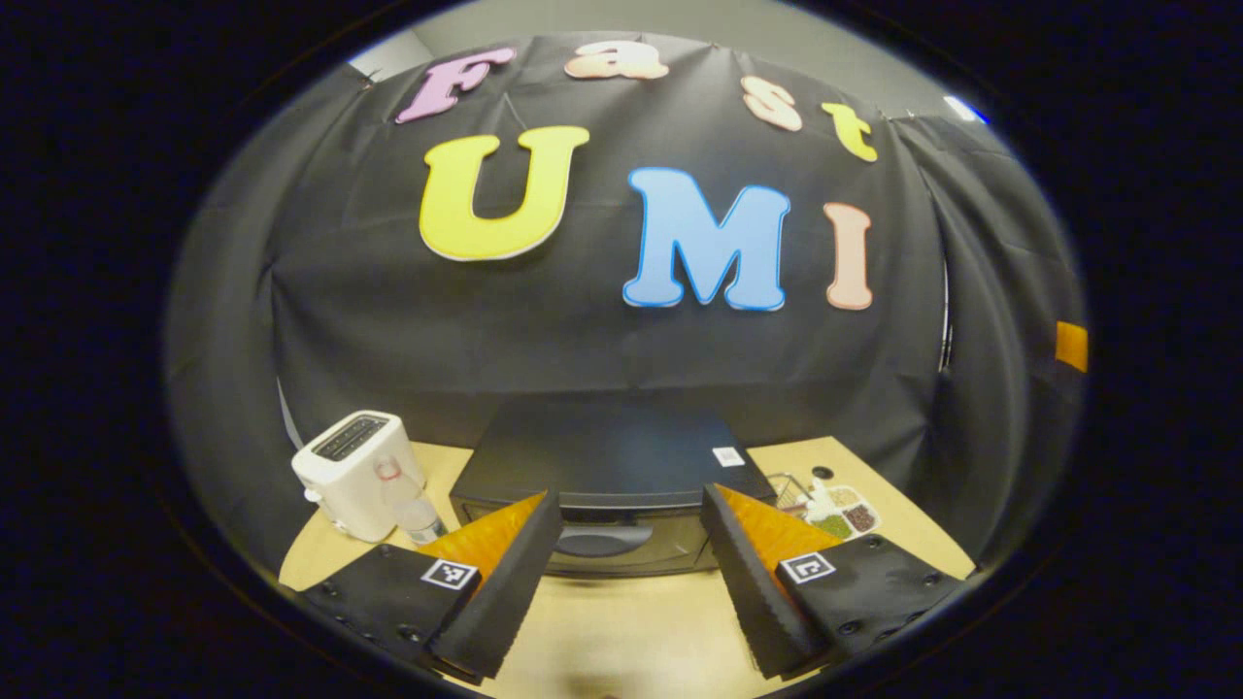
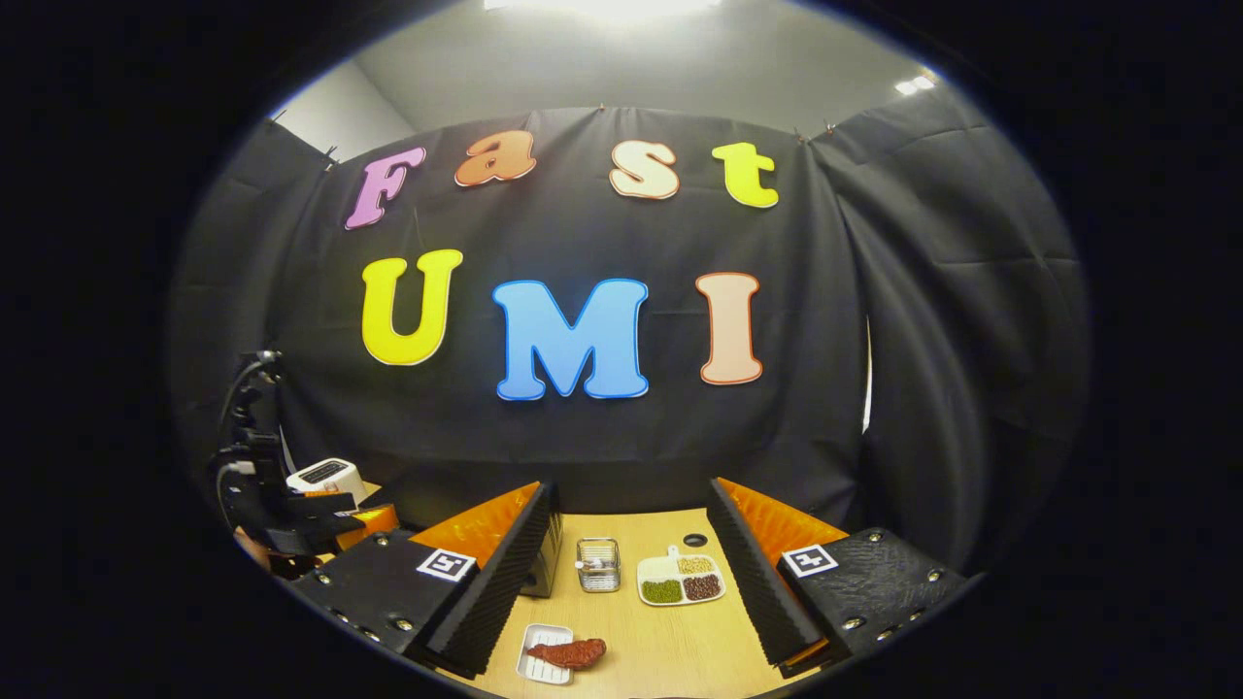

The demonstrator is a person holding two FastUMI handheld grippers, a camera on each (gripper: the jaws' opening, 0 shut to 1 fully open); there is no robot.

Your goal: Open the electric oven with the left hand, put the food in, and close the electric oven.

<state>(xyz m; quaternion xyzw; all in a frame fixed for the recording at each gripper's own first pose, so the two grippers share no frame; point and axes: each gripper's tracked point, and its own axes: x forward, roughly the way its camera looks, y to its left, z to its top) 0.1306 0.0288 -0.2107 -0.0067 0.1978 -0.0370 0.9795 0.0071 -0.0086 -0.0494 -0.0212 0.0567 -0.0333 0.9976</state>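
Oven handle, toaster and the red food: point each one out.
Oven handle (image 1: 603, 540), left gripper view, middle of the handle on the door.
Toaster (image 1: 357, 476), left gripper view, its white side.
Red food (image 2: 567, 652), right gripper view, its middle.

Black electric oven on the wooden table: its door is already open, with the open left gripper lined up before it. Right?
Not quite. The left gripper view shows the black electric oven with its door shut, handle untouched. The left gripper is indeed open and lined up before it.

wooden table (image 2: 670, 631) bearing: black electric oven (image 1: 602, 466), white toaster (image 1: 354, 471), wire basket (image 2: 598, 564), compartment dish of beans (image 2: 681, 579), white tray with reddish food (image 2: 558, 652).
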